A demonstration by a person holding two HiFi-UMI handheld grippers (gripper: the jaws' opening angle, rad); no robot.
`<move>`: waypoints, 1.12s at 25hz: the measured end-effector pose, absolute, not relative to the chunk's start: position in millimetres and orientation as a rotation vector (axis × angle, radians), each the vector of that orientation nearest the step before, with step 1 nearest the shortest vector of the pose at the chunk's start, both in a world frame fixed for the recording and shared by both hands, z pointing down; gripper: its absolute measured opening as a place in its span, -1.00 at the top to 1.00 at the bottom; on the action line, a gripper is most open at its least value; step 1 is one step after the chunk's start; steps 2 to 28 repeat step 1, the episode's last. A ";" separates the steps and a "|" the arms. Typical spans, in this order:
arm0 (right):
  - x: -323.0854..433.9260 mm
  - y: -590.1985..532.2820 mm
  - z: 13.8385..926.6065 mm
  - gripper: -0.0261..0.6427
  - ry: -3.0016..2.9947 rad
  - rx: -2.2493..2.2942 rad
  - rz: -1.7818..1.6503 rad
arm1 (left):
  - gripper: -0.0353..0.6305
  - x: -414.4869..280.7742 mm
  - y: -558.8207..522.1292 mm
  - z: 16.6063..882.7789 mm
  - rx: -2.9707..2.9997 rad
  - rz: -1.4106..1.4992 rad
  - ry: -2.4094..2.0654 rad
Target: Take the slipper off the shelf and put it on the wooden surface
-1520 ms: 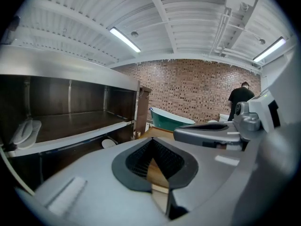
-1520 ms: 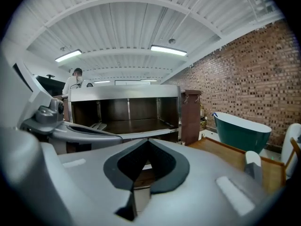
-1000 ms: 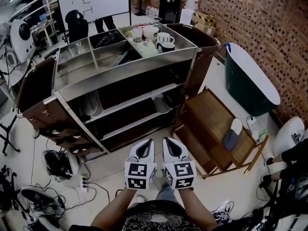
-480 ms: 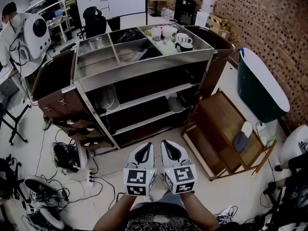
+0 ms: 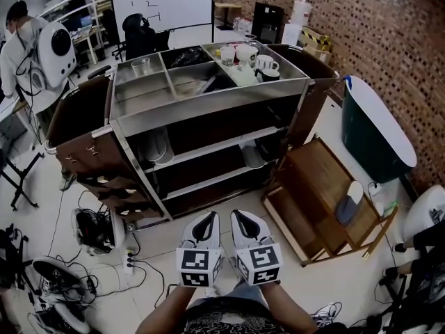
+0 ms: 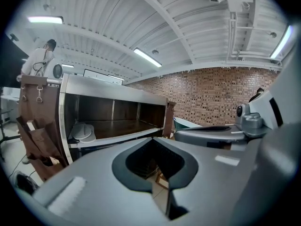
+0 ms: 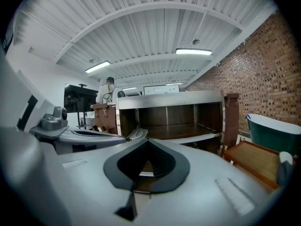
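A pale slipper lies on the upper shelf of the metal cart; it also shows as the slipper in the left gripper view and the slipper in the right gripper view. Another slipper sits on the lower shelf. The wooden surface lies on the floor to the cart's right, with a grey-and-white slipper on it. My left gripper and right gripper are held side by side in front of the cart, well short of the shelves. Both are shut and hold nothing.
Cups and trays fill the cart's top. A teal tub stands by the brick wall on the right. Cables and a power strip lie on the floor at left. A person in white stands at the far left.
The view has swung, so the cart now sits further right and a person shows at the left. Both grippers stay shut, side by side, slightly lower in the picture.
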State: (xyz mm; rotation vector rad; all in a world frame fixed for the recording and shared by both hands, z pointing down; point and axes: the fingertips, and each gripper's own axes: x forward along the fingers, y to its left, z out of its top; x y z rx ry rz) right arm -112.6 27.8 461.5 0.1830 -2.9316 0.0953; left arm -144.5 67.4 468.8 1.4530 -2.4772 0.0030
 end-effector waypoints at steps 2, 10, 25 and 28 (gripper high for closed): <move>-112.3 27.6 462.3 0.92 -2.929 0.184 0.098 | 0.88 -144.2 67.3 468.9 1.454 0.002 -2.475; -112.3 27.6 462.3 0.92 -2.929 0.184 0.098 | 0.88 -144.2 67.3 468.9 1.454 0.002 -2.475; -112.3 27.6 462.3 0.92 -2.929 0.184 0.098 | 0.88 -144.2 67.3 468.9 1.454 0.002 -2.475; -112.3 27.6 462.3 0.92 -2.929 0.184 0.098 | 0.88 -144.2 67.3 468.9 1.454 0.002 -2.475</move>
